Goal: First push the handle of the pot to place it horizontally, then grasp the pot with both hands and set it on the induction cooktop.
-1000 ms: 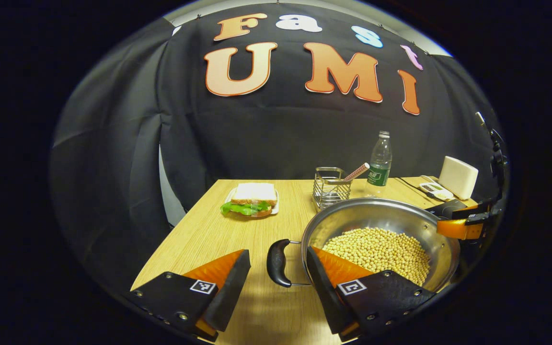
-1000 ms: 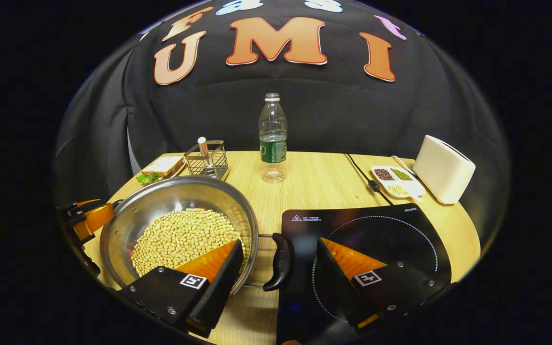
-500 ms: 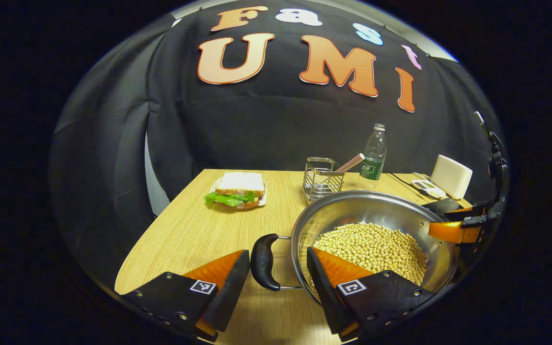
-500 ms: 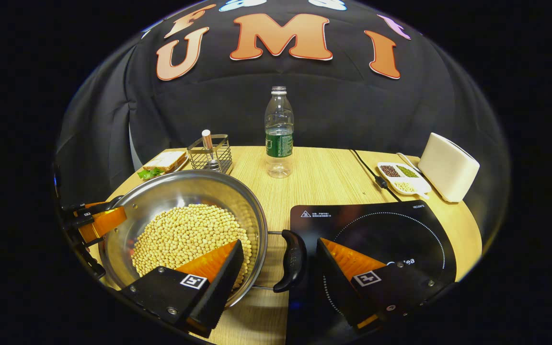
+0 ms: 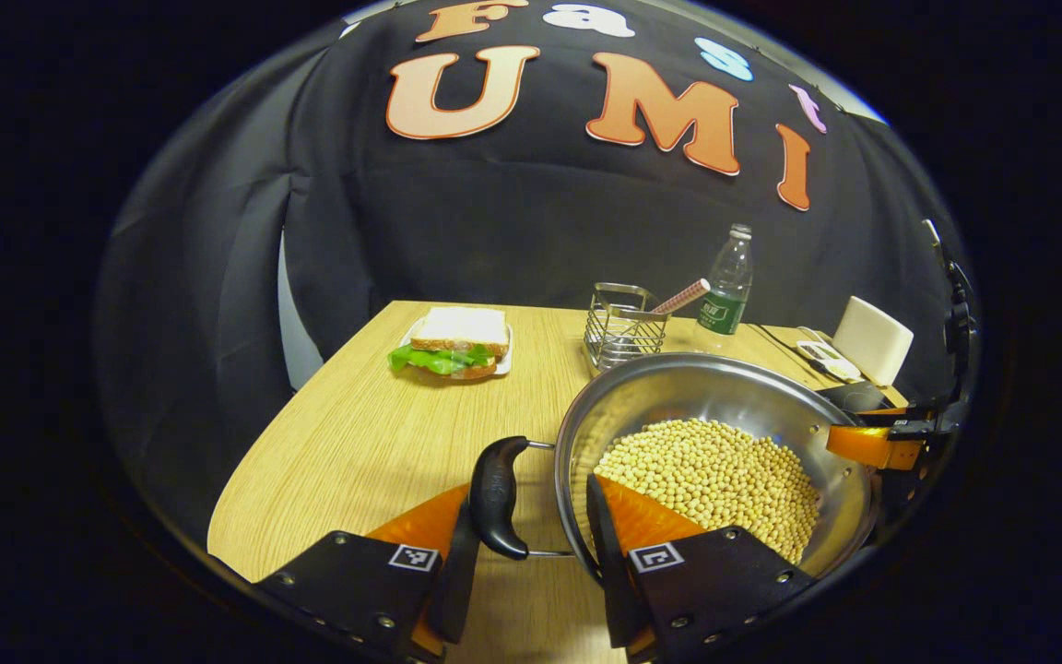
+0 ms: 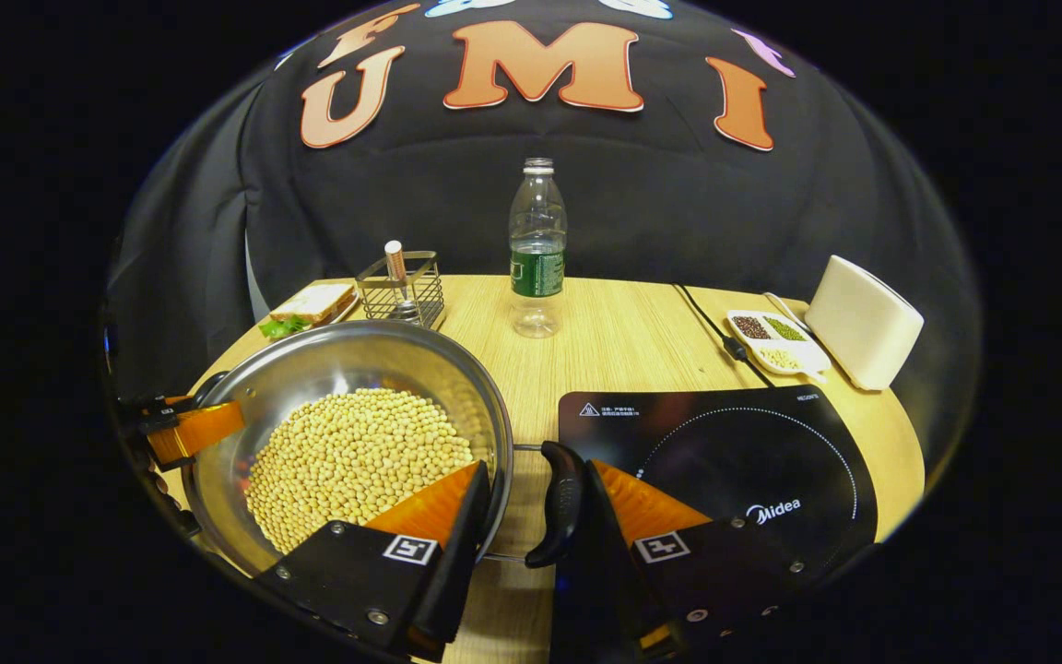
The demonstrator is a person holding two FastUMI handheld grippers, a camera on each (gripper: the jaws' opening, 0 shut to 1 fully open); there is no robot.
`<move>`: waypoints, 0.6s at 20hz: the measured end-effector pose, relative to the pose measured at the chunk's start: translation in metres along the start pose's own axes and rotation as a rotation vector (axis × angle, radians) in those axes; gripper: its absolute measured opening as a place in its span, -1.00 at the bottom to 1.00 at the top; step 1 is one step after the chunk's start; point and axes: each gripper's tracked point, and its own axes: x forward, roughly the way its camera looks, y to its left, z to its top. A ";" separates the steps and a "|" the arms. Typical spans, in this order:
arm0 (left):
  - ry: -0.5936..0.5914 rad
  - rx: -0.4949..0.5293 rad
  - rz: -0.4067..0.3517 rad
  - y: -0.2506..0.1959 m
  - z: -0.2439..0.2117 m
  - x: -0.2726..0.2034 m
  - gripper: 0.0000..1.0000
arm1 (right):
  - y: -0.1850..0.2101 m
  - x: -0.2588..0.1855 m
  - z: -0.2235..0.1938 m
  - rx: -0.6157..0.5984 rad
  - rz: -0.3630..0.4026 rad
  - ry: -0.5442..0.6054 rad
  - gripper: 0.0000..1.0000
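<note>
Steel pot (image 5: 725,406) — far handle hidden

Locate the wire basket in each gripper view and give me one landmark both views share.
Left gripper view: the wire basket sits right of centre on the table, behind the pot's far rim, right of the sandwich.
Right gripper view: the wire basket sits left of centre, behind the pot, left of the bottle.
Shared landmark: the clear water bottle, right of the basket in both.
</note>
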 end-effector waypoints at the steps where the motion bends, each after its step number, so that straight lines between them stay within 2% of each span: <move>1: -0.001 -0.019 0.008 0.001 0.001 -0.003 0.16 | 0.000 0.000 0.000 0.008 0.004 0.002 0.19; 3: -0.028 -0.070 0.016 0.003 0.005 -0.013 0.09 | 0.001 -0.006 -0.003 0.027 0.020 0.012 0.09; 5: -0.039 -0.079 0.031 0.004 0.008 -0.023 0.01 | 0.003 -0.015 -0.002 0.036 0.035 0.009 0.06; 12: -0.073 -0.093 0.034 -0.015 0.025 -0.060 0.02 | -0.012 -0.059 0.025 0.039 0.029 -0.090 0.05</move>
